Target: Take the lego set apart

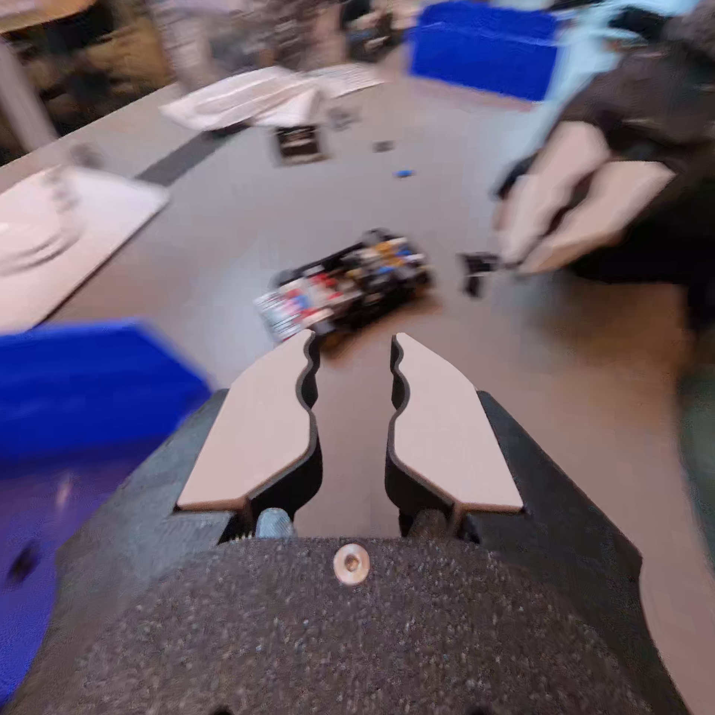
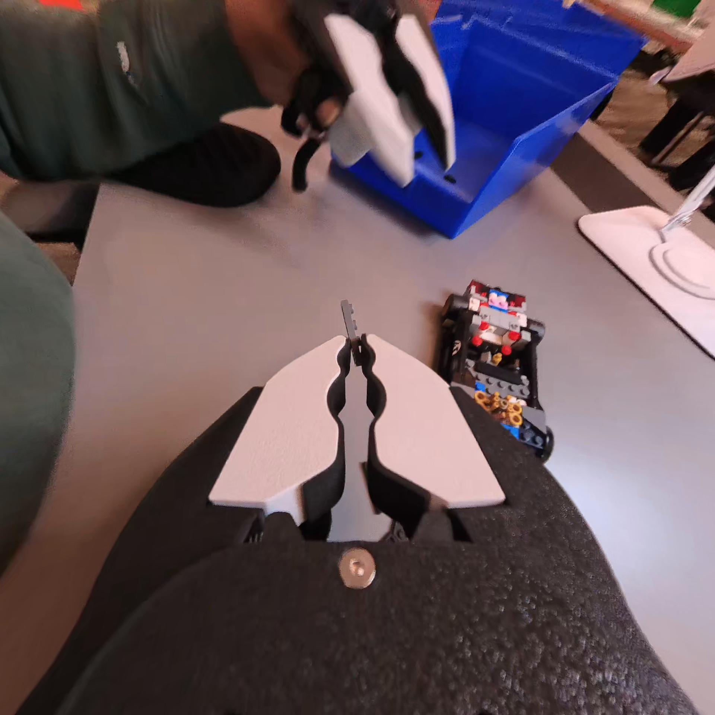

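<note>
**Detached plate held clear of the model**

The right hand-held gripper was clamped at its tips on a thin dark lego plate, held above the worktop, presumably for dropping into a bin. The lego car lay just beside it. The left hand-held gripper, fingers apart and empty, hung near the blue bin. Nothing stood between them.

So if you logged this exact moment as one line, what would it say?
left gripper: open, empty, above table | right gripper: shut on dark flat piece | lego car: on table, untouched | blue bin: behind car
</note>
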The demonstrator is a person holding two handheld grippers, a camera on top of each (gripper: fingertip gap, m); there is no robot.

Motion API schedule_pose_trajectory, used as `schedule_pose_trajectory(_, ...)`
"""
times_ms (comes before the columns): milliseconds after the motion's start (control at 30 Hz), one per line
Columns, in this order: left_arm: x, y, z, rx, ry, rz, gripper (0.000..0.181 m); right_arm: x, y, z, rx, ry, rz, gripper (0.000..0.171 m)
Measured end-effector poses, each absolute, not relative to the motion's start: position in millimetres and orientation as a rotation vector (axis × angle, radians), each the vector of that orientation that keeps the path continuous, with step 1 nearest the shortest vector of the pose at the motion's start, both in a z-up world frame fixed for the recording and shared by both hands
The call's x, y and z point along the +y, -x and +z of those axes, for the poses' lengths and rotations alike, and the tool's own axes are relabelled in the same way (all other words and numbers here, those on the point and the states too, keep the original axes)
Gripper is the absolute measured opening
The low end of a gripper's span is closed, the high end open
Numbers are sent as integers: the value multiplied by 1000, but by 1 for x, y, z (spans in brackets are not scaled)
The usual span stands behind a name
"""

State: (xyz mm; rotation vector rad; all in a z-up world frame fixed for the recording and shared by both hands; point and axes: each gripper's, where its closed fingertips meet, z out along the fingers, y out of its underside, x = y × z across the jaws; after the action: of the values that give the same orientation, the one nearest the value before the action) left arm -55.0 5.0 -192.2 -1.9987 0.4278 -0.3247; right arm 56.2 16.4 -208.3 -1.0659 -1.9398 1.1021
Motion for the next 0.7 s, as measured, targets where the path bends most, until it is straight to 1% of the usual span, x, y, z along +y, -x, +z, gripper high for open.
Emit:
schedule_pose_trajectory(67, -3, 3, -191, 627, 1920, -455, 33, 14, -55, -207, -1932, 1041, 1094, 5)
schedule_pose_trajectory(133, -7, -35, -198, 721, 1900, -555, 32, 9, -55, -210, -1947, 1015, 1082, 5)
schedule_pose_trajectory(233, -8, -64, -204, 747, 1895, -668, 22, 2, -56, -213, -1976, 995, 1087, 5)
schedule_pose_trajectory(267, -5, -66, -203, 720, 1892, -685, 16, 1, -56, -214, -1981, 988, 1079, 5)
schedule_pose_trajectory(300, -1, -65, -205, 695, 1908, -675, 0, 1, -56, -214, -1984, 982, 1076, 5)
schedule_pose_trajectory(333, 2, -61, -207, 681, 1924, -646, 0, 2, -56, -214, -1979, 983, 1067, 5)
schedule_pose_trajectory(400, 8, -45, -201, 643, 1918, -539, 0, 14, -57, -212, -1960, 995, 1028, 6)
schedule_pose_trajectory(467, 17, -7, -183, 525, 1886, -369, 0, 39, -61, -218, -1981, 1045, 920, 25)
schedule_pose_trajectory(500, 20, 20, -173, 446, 1880, -236, 0, 55, -67, -227, -2023, 1082, 826, 27)
schedule_pose_trajectory(600, 13, 116, -152, 225, 1896, 260, 0, 76, -96, -263, -2224, 1206, 685, 28)
schedule_pose_trajectory(633, 6, 142, -151, 161, 1923, 368, 0, 79, -101, -270, -2256, 1232, 663, 28)
schedule_pose_trajectory(700, -4, 168, -152, 61, 1944, 382, 0, 78, -104, -275, -2285, 1236, 652, 28)
